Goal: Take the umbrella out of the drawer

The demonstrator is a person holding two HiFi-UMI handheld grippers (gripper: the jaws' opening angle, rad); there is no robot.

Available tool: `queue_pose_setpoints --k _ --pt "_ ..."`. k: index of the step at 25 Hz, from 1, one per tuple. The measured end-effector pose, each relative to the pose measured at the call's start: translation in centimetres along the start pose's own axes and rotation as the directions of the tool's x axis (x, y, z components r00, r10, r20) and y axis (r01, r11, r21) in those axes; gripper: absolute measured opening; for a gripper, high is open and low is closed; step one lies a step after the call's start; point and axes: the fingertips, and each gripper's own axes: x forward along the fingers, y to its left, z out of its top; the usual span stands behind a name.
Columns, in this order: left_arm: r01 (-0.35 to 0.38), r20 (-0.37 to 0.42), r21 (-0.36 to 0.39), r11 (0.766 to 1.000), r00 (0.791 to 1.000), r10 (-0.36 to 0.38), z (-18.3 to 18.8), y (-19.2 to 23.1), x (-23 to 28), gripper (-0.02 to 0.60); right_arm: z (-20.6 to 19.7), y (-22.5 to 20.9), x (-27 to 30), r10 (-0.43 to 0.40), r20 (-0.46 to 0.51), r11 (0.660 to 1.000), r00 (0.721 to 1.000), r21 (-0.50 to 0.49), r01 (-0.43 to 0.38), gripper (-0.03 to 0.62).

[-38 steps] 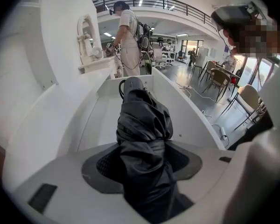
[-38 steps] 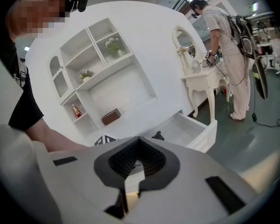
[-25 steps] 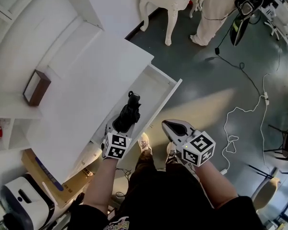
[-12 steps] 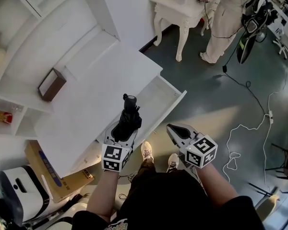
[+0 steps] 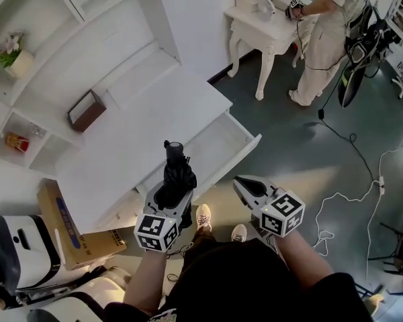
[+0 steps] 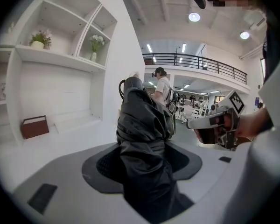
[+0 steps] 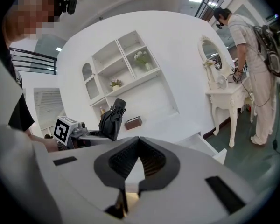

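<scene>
Drawer (image 5: 246,144): white, pulled open from the front of the white desk (image 5: 138,136); the part of its inside that shows is bare.
Umbrella (image 5: 177,174): black, folded and strapped; held over the drawer's left end, where it meets the desk front, knob end pointing up and away from the holder. It looks clear of the drawer, though the head view cannot settle the height.
Left gripper (image 5: 170,190): clenched round the umbrella's lower body; in its own view the black fabric (image 6: 142,125) fills the gap between the pads.
Right gripper (image 5: 242,182): jaws pressed together with nothing in them; it hangs just off the drawer's front corner, over the grey floor, apart from the umbrella.
Right gripper view: the closed tips (image 7: 139,140) point towards the drawer (image 7: 210,146); the umbrella (image 7: 111,118) shows to its left.
Brown box (image 5: 87,111): on the desk, well behind the drawer.
Dressing table (image 5: 265,32): beyond the drawer's far end, a person (image 5: 329,32) standing at it.
Cardboard carton (image 5: 70,237): on the floor, left of the drawer.
</scene>
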Motion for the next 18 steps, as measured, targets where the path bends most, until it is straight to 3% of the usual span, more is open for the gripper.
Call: queue_pose_setpoints --k 12,18 --pt "-0.099 0.04 -0.054 0.994 0.994 0.101 -1.8 -5.8 -6.6 0.261 -1.6 3.6 -3.2 0.136 -0.022 0.991 0.991 -0.011 -0.136 0.002" --pt "-0.123 0.024 -0.071 0.99 0.992 0.125 -3.2 -6.9 -9.9 0.261 -3.2 5.2 -2.9 0.166 -0.04 0.986 0.985 0.004 -0.166 0.002"
